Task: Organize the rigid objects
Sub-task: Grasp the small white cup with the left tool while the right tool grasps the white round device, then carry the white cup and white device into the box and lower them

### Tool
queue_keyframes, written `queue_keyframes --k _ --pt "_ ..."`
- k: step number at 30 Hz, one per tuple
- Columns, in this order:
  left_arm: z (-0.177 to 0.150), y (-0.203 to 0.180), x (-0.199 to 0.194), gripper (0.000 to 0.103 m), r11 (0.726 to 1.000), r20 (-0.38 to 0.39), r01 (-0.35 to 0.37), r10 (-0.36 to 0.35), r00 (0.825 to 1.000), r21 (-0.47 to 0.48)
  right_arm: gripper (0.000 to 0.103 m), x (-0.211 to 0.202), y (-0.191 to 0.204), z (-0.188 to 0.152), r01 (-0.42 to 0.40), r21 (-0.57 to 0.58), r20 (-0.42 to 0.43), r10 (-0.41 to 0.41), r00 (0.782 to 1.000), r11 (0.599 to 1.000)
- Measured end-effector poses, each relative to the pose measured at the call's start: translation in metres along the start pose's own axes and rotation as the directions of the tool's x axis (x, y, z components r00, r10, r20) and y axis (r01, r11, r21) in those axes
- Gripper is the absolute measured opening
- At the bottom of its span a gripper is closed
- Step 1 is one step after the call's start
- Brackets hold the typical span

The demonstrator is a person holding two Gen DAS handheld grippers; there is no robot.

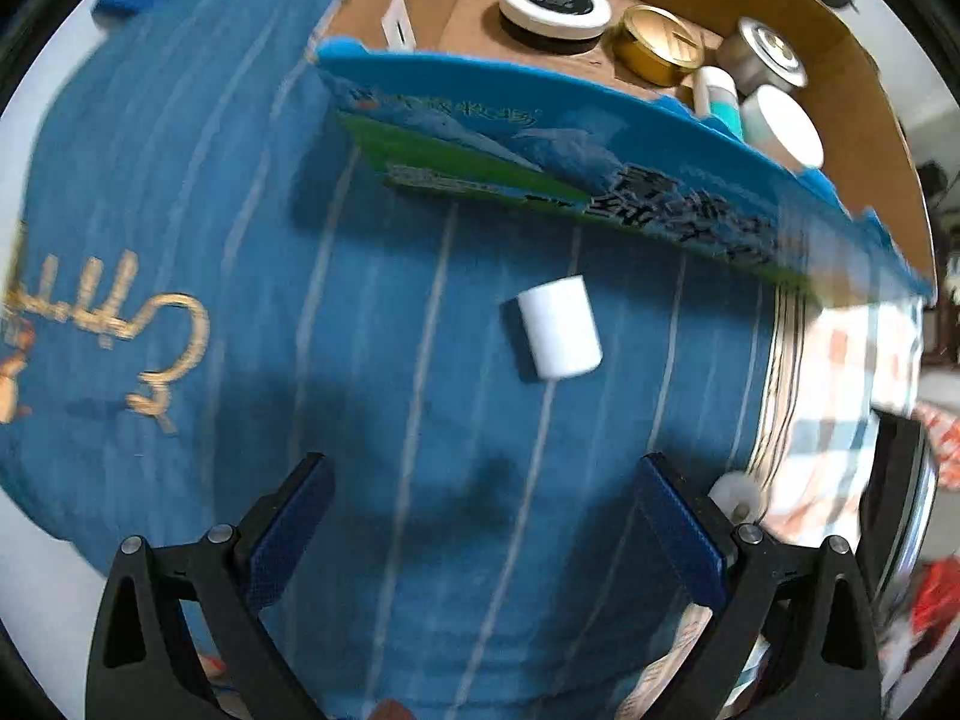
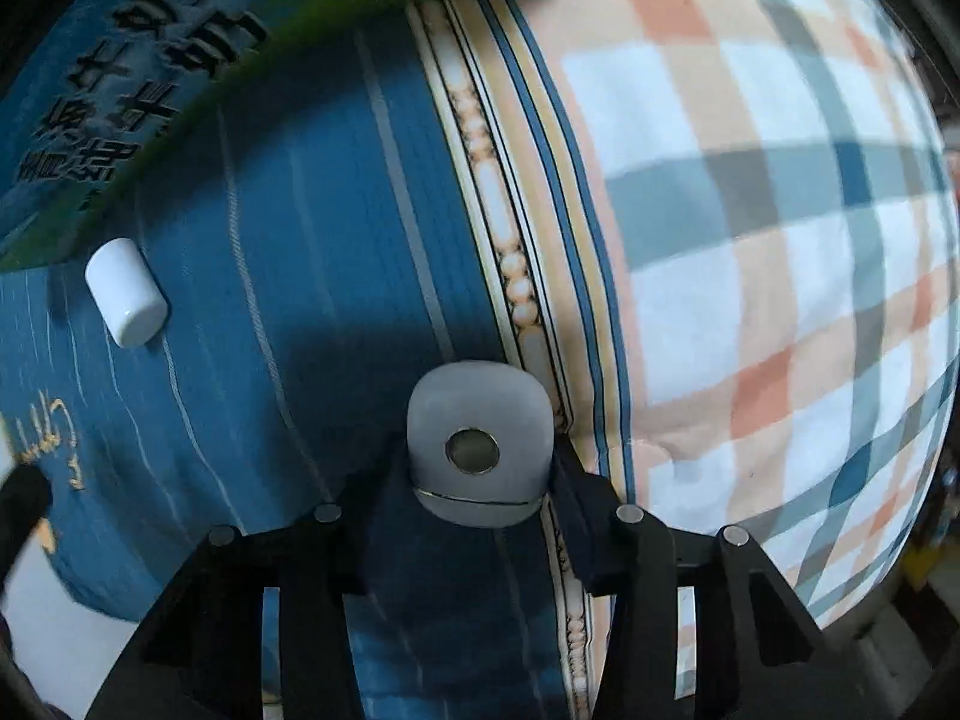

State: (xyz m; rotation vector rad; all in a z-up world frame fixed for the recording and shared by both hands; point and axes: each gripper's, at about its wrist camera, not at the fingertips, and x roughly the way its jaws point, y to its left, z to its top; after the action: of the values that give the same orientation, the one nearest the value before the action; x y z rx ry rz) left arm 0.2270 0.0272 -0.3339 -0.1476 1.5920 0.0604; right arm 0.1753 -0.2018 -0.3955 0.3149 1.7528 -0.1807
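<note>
While the left hand-held gripper (image 1: pixel 483 516) hangs over the blue striped cloth (image 1: pixel 180 210) with its jaws wide apart and nothing between them, the right hand-held gripper (image 2: pixel 480 468) is clamped on a frosted white jar (image 2: pixel 479 420) at the cloth's bordered edge, beside plaid bedding (image 2: pixel 780 210). A small white cylinder (image 1: pixel 559 327) lies on its side just below the cardboard box (image 1: pixel 600 138), which holds several lidded jars (image 1: pixel 555 0).
</note>
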Motion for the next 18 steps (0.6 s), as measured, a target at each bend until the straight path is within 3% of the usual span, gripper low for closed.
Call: queue_keyframes --k 6,8,11,13,15,18 --pt "0.029 -0.002 0.03 0.102 0.997 -0.037 0.044 -0.047 0.998 -0.069 0.048 -0.007 -0.006 0.005 0.057 -0.063 0.046 -0.054 0.998 0.996" --pt "0.038 -0.007 0.038 0.097 0.997 -0.042 0.046 -0.048 0.998 -0.067 0.048 -0.011 -0.01 0.011 0.071 -0.062 0.061 -0.067 0.996 0.996" --pt "0.051 -0.019 0.055 0.07 0.999 -0.062 0.024 -0.026 0.998 -0.028 0.048 -0.013 -0.017 0.017 0.071 -0.053 0.061 -0.068 0.996 0.996" --pt "0.054 -0.022 0.065 0.046 1.0 -0.075 0.02 -0.021 0.997 -0.011 0.048 -0.014 -0.021 0.02 0.074 -0.047 0.062 -0.071 0.996 0.996" --pt "0.054 -0.023 0.072 0.044 1.0 -0.061 -0.013 0.013 0.998 0.006 0.048 -0.015 -0.024 0.022 0.062 -0.035 0.057 -0.06 0.997 0.997" --pt "0.049 -0.025 0.07 0.029 0.999 -0.029 -0.033 0.034 0.999 0.035 0.048 -0.017 -0.025 0.025 0.048 -0.035 0.053 -0.046 0.998 0.998"
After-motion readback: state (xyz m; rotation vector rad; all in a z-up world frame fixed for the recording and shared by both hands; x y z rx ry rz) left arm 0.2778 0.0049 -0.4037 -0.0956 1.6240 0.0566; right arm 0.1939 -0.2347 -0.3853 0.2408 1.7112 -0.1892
